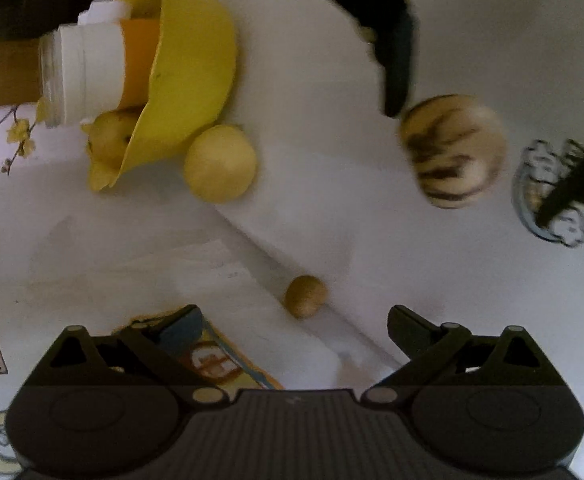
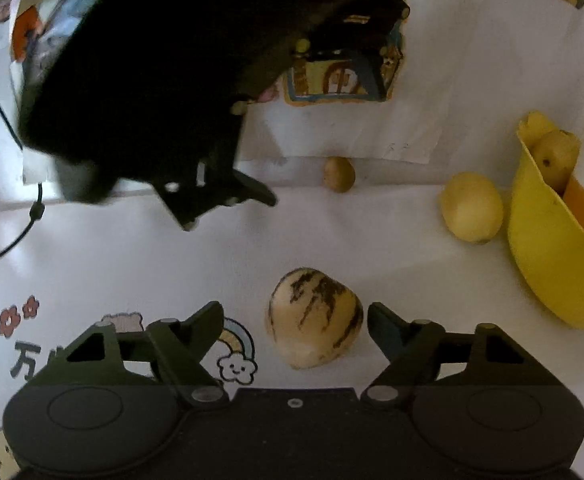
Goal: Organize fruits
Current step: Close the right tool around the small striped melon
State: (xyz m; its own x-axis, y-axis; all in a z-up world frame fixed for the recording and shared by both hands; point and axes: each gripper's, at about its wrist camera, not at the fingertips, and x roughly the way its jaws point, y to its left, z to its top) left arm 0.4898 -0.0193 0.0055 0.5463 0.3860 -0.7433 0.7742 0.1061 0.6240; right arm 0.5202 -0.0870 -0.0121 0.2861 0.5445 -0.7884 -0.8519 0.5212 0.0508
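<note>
Cream skin with dark brown streaks marks the striped fruit [image 2: 315, 318], lying loose on the white printed tablecloth [image 2: 132, 248]. Right gripper [image 2: 296, 330] set low over it, jaws wide, one on each side of the fruit; a gap shows on both sides, pads not pressing, nothing held. Left gripper [image 1: 295, 326] also wide and empty, pointed down toward a small brown fruit [image 1: 305, 295] resting against a fold in the cloth. Further off, a round yellow fruit [image 2: 472, 207] sits just beside the tipped yellow bowl [image 2: 548, 252], touching or nearly so; another yellowish fruit [image 2: 554, 158] lies inside the bowl's mouth. Judgement on handling: striped fruit looks firm, smooth-skinned, egg-shaped, moderately heavy for its size; likely to squirt out if pinched near the tapered end. Best hold seems across the widest middle, pads square to the flanks, modest squeeze to avoid bruising. Hard to make out: left wrist view is smeared, so the striped fruit [image 1: 452, 150] and the right gripper's black finger beside it read only as blurs. White jar with an orange band [image 1: 92, 74] behind the bowl is partly covered by the rim; contents unknown. Bowl is cut by the frame edge in the right wrist view. Underside of the striped fruit unseen.
</note>
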